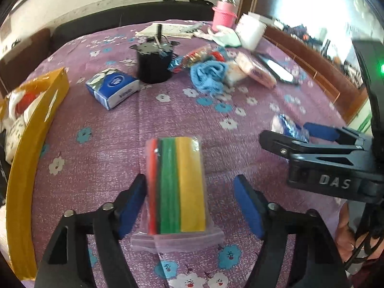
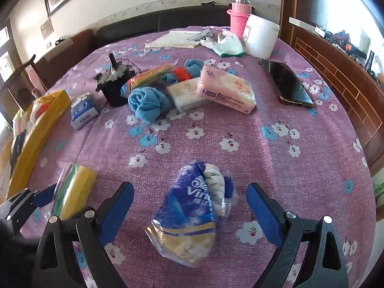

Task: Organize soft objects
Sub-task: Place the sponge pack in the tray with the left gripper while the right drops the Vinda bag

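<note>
Left gripper stands released, its blue pads either side of a bagged stack of coloured cloths lying on the purple flowered surface; whether the left pad touches the bag I cannot tell. Right gripper is released too, a crumpled blue tissue pack lying between its pads, clear of both; a yellow box sits far to its left.

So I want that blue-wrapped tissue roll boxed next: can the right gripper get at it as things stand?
Probably yes. The tissue roll lies on the tablecloth between the right gripper's open jaws, pads clear of it, nothing in between.
</note>
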`<action>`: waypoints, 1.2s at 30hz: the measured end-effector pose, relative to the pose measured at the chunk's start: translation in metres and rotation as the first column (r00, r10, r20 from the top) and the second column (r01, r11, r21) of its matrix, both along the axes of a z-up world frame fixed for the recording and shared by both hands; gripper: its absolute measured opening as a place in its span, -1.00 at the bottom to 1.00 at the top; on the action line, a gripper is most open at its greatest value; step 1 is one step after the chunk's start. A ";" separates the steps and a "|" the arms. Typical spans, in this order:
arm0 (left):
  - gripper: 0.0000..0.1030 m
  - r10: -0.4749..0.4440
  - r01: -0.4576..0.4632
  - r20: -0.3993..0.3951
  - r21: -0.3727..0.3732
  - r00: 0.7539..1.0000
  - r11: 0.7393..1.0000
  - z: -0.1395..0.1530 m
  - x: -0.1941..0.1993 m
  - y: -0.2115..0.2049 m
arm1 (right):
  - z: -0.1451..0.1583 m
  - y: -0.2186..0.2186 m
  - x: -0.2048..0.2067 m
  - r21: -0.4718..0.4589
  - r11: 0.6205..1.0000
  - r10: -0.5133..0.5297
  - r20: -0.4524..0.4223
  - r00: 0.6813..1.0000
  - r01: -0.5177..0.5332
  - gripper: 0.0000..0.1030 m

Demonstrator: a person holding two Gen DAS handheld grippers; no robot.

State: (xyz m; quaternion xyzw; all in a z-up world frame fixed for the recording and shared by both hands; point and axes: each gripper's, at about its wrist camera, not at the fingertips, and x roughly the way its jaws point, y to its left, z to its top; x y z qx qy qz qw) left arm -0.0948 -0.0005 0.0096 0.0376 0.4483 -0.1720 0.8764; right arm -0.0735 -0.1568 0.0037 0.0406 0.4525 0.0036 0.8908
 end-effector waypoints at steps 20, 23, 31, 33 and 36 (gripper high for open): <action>-0.34 0.229 -0.209 0.032 -0.300 0.973 0.931 0.052 -0.034 0.155 | 0.052 0.058 -0.019 0.018 0.988 0.150 0.068 0.986 -0.151 -0.01; -0.34 0.298 -0.275 0.025 -0.313 0.954 0.909 0.053 -0.038 0.190 | 0.059 0.088 -0.018 0.031 0.976 0.212 0.074 0.974 -0.215 -0.01; -0.34 0.452 -0.432 0.000 -0.293 0.892 0.853 0.050 -0.034 0.284 | 0.074 0.173 0.001 0.071 0.930 0.357 0.070 0.931 -0.362 -0.01; -0.33 0.474 -0.455 0.001 -0.276 0.881 0.847 0.050 -0.027 0.298 | 0.073 0.191 0.007 0.079 0.918 0.385 0.065 0.921 -0.390 -0.01; -0.33 0.499 -0.485 -0.008 -0.244 0.867 0.840 0.044 -0.013 0.316 | 0.070 0.224 0.016 0.091 0.894 0.435 0.055 0.899 -0.439 0.00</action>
